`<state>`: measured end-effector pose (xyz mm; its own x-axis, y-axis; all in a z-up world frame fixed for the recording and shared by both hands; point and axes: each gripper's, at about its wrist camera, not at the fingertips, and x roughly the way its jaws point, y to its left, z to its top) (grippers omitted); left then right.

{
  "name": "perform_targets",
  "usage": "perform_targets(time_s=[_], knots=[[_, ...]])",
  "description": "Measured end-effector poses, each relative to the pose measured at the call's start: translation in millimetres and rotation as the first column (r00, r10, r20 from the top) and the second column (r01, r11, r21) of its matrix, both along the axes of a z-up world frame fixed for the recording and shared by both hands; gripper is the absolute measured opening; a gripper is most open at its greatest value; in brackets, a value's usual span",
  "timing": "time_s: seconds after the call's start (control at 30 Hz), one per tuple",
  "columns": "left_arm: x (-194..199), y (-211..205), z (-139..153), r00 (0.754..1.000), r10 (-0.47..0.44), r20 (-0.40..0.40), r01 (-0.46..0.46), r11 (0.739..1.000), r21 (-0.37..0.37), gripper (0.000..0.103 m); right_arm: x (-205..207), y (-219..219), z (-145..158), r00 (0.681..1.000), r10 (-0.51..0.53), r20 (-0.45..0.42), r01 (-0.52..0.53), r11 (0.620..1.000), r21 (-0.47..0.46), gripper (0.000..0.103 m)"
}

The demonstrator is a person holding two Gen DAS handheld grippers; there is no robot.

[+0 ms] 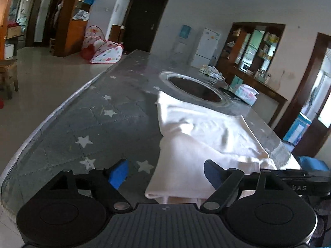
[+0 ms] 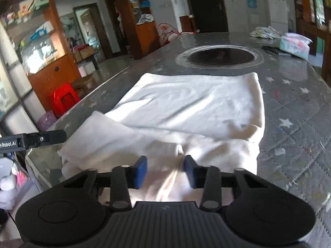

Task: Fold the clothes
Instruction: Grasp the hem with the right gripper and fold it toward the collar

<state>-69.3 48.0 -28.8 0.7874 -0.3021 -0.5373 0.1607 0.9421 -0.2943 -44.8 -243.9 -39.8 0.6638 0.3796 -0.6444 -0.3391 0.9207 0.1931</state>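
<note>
A white garment (image 1: pixel 206 136) (image 2: pixel 186 107) lies partly folded on the grey star-patterned table (image 1: pixel 93 124) (image 2: pixel 300 124), with its near end hanging over the table's front edge. My left gripper (image 1: pixel 165 173) stands wide open at the garment's near left corner; the cloth's edge lies between the blue pads without touching them. My right gripper (image 2: pixel 165 171) hovers over the garment's near middle, its jaws narrowly apart, with a crease of cloth in the gap and no clear press. Each gripper shows at the side of the other's view.
A round dark recess (image 1: pixel 194 86) (image 2: pixel 221 55) is set in the table just beyond the garment. A tissue pack (image 1: pixel 246 94) (image 2: pixel 294 44) and a crumpled cloth (image 1: pixel 211 70) (image 2: pixel 264 32) lie at the far end. A red stool (image 2: pixel 64 99) stands on the floor.
</note>
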Motion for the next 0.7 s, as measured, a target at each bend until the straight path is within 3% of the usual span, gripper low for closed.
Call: perform_targets(time_s=[0.17,0.33,0.47,0.7], knots=[[-3.3,-12.7,0.3,0.998,-0.053,0.025,0.052,0.997,0.058,0.088,-0.8,-2.2,3.6,0.999,-0.031,0.020,0.031,1.000,-0.006,0.007],[-4.9,-16.6,-1.8,0.997,-0.069,0.021,0.067,0.995,0.072,0.088,-3.3,-0.2,7.6,0.999,-0.007,0.037,0.008,1.000,-0.020,0.007],[-6.2,-16.8,-3.4,0.997,-0.076,0.013,0.075,0.994,0.078,0.088,1.9,-0.3,1.3,1.000,-0.017,0.023,0.017,1.000,-0.013,0.015],[-7.3,-14.6,-4.4,0.997,-0.071,0.008,0.070,0.994,0.086,0.088,-0.7,4.8,5.5,0.999,-0.011,0.053,0.013,0.999,-0.033,0.016]])
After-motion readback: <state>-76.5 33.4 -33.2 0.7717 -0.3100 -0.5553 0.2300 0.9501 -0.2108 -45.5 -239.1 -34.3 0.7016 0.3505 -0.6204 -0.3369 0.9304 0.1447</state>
